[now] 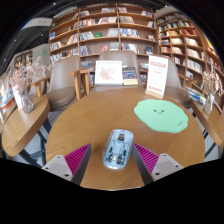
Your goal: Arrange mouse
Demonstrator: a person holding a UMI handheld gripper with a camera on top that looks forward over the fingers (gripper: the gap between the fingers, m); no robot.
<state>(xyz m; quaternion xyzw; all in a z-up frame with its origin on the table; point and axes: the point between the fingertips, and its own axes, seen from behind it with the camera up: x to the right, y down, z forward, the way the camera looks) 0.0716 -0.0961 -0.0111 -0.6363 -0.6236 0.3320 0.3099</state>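
The roots of both fingers are cut off by the dark lower border, so only their tips with the magenta pads (76, 158) show. Print on the upright sign (157, 76) and on the standing picture card (108, 72) beyond the fingers is too small to read, and the books on the far shelves (105, 28) are just coloured spines.

The gripper (111, 158) is spread wide. The mouse (119, 148), grey and pale blue, lies flat on the round wooden table (80, 118) between the two pads, with a gap of bare wood on each side, so neither finger touches it.

Ahead of the fingers and to the right lies a light green mat (161, 115), well apart from the mouse. Chairs (62, 80) stand beyond the table.
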